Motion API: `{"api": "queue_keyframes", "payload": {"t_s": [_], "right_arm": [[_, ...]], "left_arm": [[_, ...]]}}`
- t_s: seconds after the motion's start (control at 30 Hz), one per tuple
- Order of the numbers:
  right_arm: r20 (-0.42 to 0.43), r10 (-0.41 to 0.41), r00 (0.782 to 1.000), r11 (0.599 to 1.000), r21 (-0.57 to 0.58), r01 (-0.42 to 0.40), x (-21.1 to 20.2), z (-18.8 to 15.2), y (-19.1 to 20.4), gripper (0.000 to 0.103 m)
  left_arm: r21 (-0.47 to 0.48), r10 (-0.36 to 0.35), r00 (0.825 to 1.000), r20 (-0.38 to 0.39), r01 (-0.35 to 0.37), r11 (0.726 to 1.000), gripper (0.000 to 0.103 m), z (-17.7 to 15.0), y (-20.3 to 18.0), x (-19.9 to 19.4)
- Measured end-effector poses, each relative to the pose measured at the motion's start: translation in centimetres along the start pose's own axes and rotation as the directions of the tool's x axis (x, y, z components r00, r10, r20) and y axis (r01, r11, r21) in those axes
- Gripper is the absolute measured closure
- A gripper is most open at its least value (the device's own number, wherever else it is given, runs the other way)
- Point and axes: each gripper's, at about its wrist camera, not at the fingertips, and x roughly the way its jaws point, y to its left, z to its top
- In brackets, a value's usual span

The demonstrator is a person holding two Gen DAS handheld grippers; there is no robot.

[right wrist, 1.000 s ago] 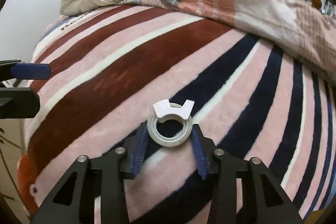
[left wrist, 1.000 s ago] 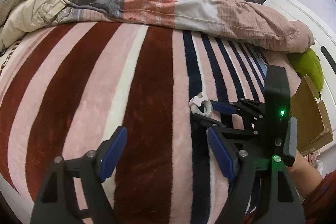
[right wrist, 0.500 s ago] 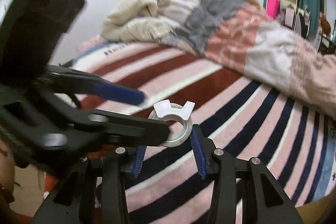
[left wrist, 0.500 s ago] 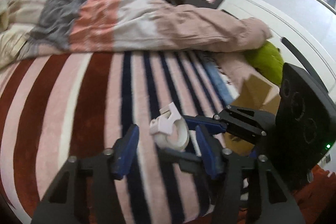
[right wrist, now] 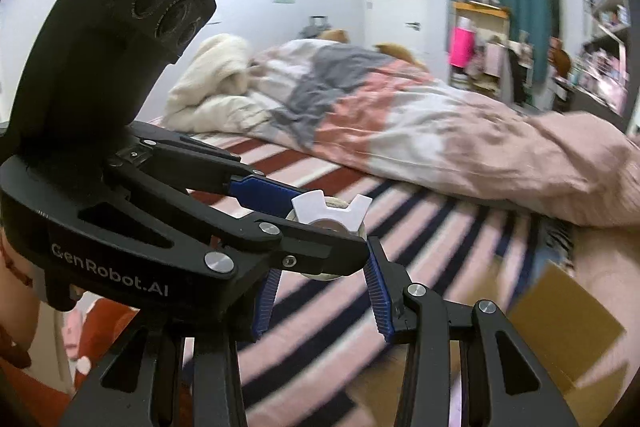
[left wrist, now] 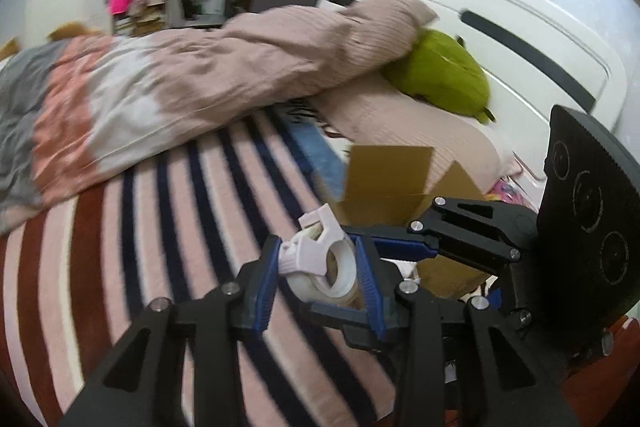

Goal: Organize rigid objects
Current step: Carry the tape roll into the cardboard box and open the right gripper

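Observation:
A white tape roll with a white plastic dispenser clip point(left wrist: 320, 261) is held in the air above the striped blanket. My left gripper point(left wrist: 318, 285) is shut on the roll, its blue pads pressing both sides. My right gripper point(right wrist: 322, 291) comes in from the right in the left wrist view; its jaws stand a little wider than the roll point(right wrist: 328, 217), and I cannot tell whether its pads touch it. The left gripper's finger crosses in front of the roll in the right wrist view.
An open cardboard box point(left wrist: 394, 183) stands just behind the grippers on the bed; it also shows in the right wrist view point(right wrist: 560, 339). A rumpled duvet point(left wrist: 180, 83) lies across the bed. A green plush toy point(left wrist: 444, 75) rests by the white headboard point(left wrist: 520, 39).
Both grippers lifted and swung right toward the box. The left gripper came around the roll and shut on it. The right gripper's jaws have widened around the roll.

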Motion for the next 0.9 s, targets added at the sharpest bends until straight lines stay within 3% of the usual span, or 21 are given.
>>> {"api": "queue_keyframes", "payload": {"t_s": [0.2, 0.33, 0.4, 0.53, 0.8, 0.9], "right_arm": [[-0.064, -0.104, 0.992, 0.990, 0.087, 0.110, -2.5, -2.1, -5.3, 0.067], [-0.110, -0.132, 0.985, 0.980, 0.132, 0.146, -3.4, -3.5, -7.8, 0.067], [-0.132, -0.139, 0.982, 0.975, 0.156, 0.159, -3.7, -4.0, -8.6, 0.066], [-0.176, -0.126, 0.976, 0.969, 0.190, 0.159, -3.9, -4.3, -9.2, 0.066], [-0.174, -0.156, 0.972, 0.969, 0.166, 0.185, -3.8, -3.9, -8.1, 0.041], [-0.133, -0.178, 0.975, 0.968, 0.155, 0.198, -4.6, -3.5, -7.5, 0.027]], "left_arm": [[0.061, -0.082, 0.994, -0.073, 0.087, 0.994, 0.068, 2.1, -3.8, 5.2], [0.079, -0.116, 0.988, -0.101, 0.124, 0.989, 0.068, 2.4, -5.1, 7.1], [0.087, -0.116, 0.988, -0.106, 0.126, 0.988, 0.064, 2.5, -5.5, 7.6], [0.078, -0.111, 0.991, -0.081, 0.117, 0.990, 0.039, 2.7, -5.4, 7.4], [0.043, -0.039, 0.999, 0.020, 0.038, 0.998, 0.017, 2.2, -4.3, 4.1], [0.028, 0.026, 0.996, 0.086, -0.029, 0.999, 0.015, 1.6, -3.7, 1.9]]}}
